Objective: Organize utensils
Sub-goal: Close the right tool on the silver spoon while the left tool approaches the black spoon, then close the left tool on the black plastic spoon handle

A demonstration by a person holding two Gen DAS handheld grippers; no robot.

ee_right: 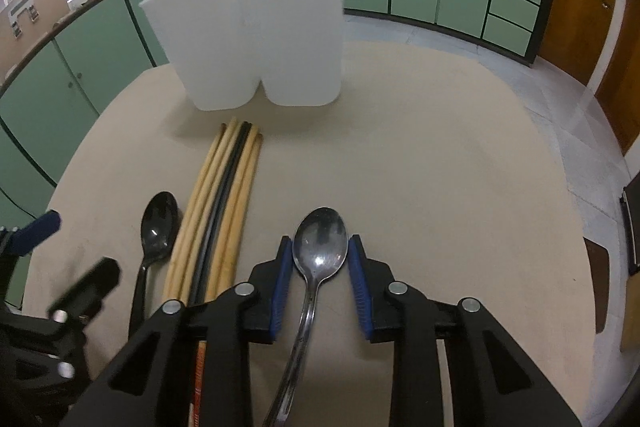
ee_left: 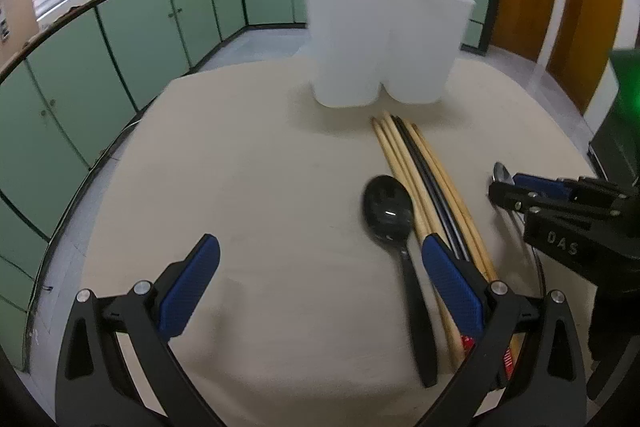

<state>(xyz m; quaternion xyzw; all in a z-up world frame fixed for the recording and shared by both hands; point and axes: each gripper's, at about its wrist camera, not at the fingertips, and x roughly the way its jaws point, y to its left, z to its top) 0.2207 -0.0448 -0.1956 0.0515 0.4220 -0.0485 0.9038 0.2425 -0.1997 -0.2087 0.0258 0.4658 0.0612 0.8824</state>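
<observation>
Blue-padded fingers of the left gripper (ee_left: pixel 320 283) stood wide apart in the left wrist view, low over the beige table (ee_left: pixel 240 187) with nothing between them. A black spoon (ee_left: pixel 394 227) lay just inside the right finger, bowl pointing away, its handle running back along that finger's inner side; whether it touched the pad could not be told. Beside it, under and past the right finger, lay a bundle of chopsticks (ee_left: pixel 404 155), pale wooden ones with a black one among them, tips pointing toward a white holder (ee_left: pixel 380 39) that stood upright at the far side of the table, two compartments side by side. Further right, the right gripper (ee_left: pixel 500 189) reached in from the edge, a steel spoon (ee_left: pixel 501 171) tip showing just past its fingers.

From the right wrist view, the right gripper (ee_right: pixel 320 259) had its jaws partly apart, one on each side of the steel spoon (ee_right: pixel 320 247). The bowl sat between the two blue pads, close to both, though contact could not be told; the handle ran back under the gripper. To the left lay the chopsticks (ee_right: pixel 216 219), then the black spoon (ee_right: pixel 158 227), with one left gripper finger at the left edge. The holder (ee_right: pixel 256 35) stood beyond the chopstick tips
</observation>
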